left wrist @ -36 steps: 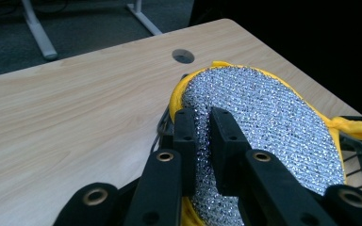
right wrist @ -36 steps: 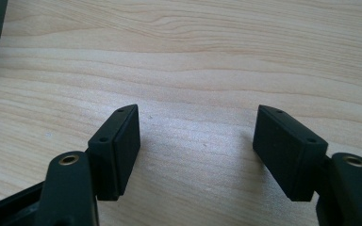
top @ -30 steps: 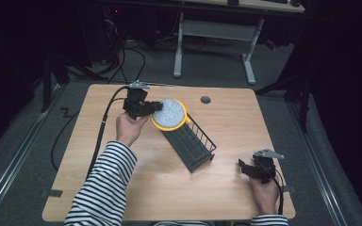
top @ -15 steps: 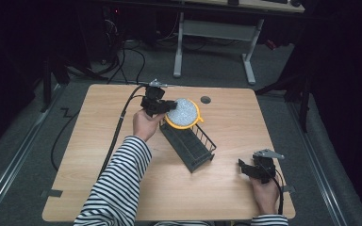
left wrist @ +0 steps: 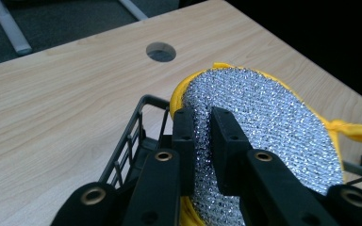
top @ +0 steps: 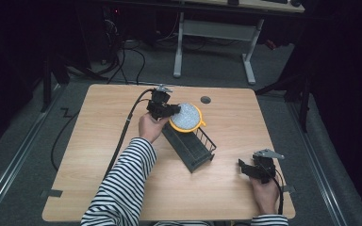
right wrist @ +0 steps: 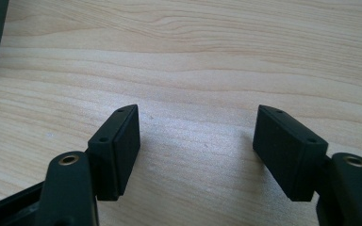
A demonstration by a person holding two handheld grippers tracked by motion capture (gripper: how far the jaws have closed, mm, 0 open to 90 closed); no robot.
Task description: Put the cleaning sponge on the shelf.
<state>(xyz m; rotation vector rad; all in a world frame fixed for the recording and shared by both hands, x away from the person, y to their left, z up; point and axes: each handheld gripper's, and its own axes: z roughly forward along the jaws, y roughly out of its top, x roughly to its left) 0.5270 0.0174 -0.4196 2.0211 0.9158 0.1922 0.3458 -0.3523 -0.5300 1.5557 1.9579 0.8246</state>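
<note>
While the left gripper [left wrist: 201,141] stays clenched on the yellow-rimmed silver scrubber [left wrist: 268,136], it has carried the pad rightward across the table [top: 99,141] over the last second, and the pad now hangs above the far end of the black wire basket [top: 188,146]. Judgement: a drop into the basket looks close. Right gripper [right wrist: 198,150] rests released at the near right, jaws wide apart. Basket interior is hard to make out; its contents are unclear.

Wooden table [top: 99,155] with cable hole [top: 205,100].
</note>
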